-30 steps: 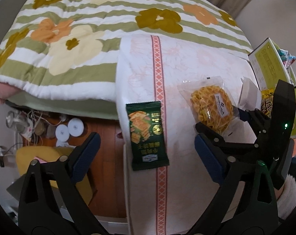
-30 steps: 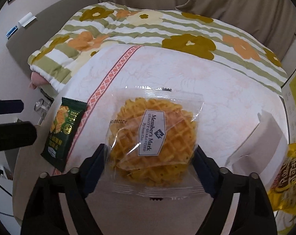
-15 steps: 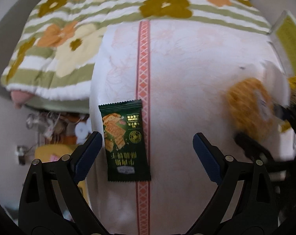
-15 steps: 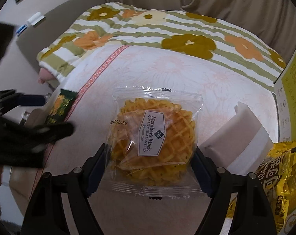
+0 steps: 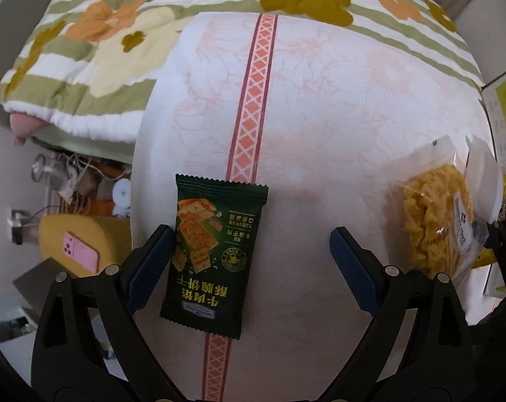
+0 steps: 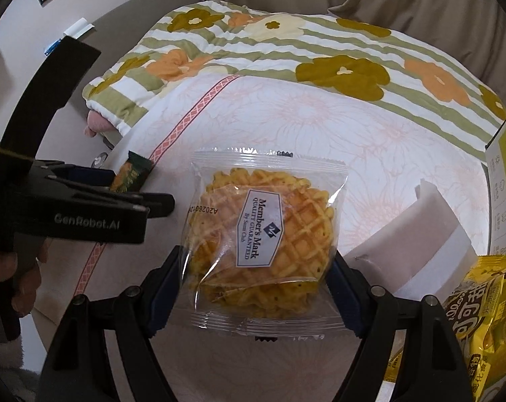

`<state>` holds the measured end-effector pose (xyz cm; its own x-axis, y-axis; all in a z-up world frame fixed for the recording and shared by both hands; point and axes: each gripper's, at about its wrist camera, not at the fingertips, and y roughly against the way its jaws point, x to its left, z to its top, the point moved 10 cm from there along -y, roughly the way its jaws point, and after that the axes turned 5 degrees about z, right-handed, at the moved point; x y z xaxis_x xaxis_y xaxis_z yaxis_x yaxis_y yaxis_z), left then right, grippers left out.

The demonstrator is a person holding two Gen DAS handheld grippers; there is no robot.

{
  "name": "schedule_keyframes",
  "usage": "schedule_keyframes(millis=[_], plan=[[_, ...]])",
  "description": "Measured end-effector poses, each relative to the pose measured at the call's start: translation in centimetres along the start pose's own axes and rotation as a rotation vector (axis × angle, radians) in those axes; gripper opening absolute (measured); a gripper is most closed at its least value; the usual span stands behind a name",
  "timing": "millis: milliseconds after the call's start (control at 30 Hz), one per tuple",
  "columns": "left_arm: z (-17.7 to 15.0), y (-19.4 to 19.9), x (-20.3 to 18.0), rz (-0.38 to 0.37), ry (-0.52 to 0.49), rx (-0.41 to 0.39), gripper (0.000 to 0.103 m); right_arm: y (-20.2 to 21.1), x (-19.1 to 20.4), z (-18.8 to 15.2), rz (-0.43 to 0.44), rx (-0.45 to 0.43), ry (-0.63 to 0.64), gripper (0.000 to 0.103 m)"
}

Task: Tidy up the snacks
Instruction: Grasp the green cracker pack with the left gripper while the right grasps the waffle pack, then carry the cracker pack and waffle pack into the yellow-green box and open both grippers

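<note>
Right tool [image 6: 254, 296] clamped on the waffle pack's [image 6: 264, 234] sides above the pale cloth-covered surface [image 5: 320, 134], left tool [image 5: 251, 268] wide open, empty, left pad against the green cracker packet [image 5: 214, 254] lying flat (best centred first), then closed gently.

The left tongs [image 6: 159, 202] hid most of the green cracker packet [image 6: 132, 176]; the yellow snack bag [image 6: 481, 318] was cut off by the right edge.
</note>
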<state>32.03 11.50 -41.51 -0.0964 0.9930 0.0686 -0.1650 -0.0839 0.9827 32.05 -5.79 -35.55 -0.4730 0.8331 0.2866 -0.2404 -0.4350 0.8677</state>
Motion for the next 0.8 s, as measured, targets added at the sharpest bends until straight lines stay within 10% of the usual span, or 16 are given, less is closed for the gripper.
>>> schedule_keyframes(millis=[267,400,800], plan=[[-0.5,0.4,1.2,-0.032,0.01,0.011,0.072,-0.1,0.0,-0.1,0.009,-0.012,0.014,0.077],[-0.8,0.9,1.9,-0.018,0.004,0.01,0.041,0.1,-0.1,-0.3,0.015,-0.025,0.005,0.077],[-1.3,3.1,1.8,-0.07,-0.042,-0.022,0.041,3.0,0.7,1.4,-0.018,-0.121,-0.016,0.077]])
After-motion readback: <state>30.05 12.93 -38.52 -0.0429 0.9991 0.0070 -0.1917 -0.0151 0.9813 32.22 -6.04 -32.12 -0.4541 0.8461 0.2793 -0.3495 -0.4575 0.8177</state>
